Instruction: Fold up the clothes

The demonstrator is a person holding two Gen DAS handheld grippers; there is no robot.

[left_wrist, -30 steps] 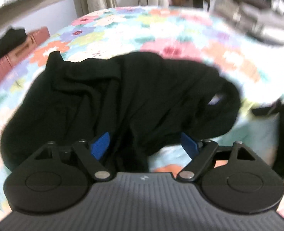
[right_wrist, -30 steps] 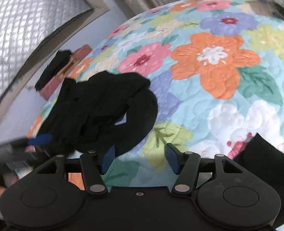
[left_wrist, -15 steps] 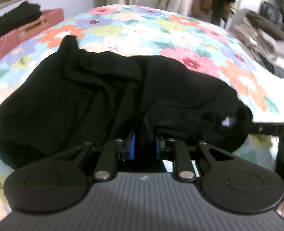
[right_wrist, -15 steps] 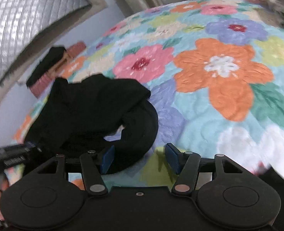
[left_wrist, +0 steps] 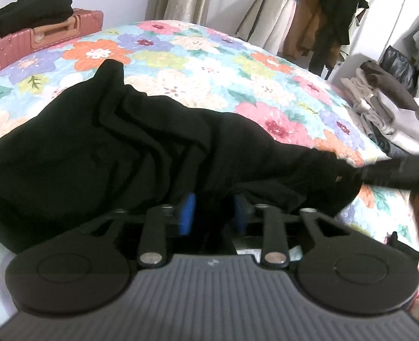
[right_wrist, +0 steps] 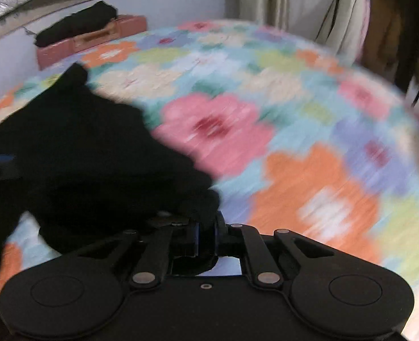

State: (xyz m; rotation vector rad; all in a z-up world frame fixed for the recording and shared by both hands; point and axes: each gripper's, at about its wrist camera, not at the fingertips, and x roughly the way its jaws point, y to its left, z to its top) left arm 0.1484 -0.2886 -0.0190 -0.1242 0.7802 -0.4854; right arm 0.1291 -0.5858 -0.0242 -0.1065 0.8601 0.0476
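A crumpled black garment [left_wrist: 129,153] lies on the flowered bedspread [left_wrist: 209,68]. My left gripper [left_wrist: 212,213] is shut on a bunch of its near edge, cloth filling the gap between the blue pads. My right gripper [right_wrist: 206,234] is shut on the garment's right end [right_wrist: 95,156]; that view is motion-blurred. The right gripper also shows as a dark blurred bar at the right edge of the left wrist view [left_wrist: 399,170], pulling the cloth taut.
A pink suitcase [left_wrist: 39,37] with folded black clothes [left_wrist: 27,11] stands at the far left of the bed. A pile of grey and brown clothes [left_wrist: 391,113] sits at the right. Garments hang on a rack [left_wrist: 317,20] behind.
My left gripper closed on the garment's near edge. My right gripper moved in, closed on the garment's right end and is pulling it sideways. The cloth has stretched out.
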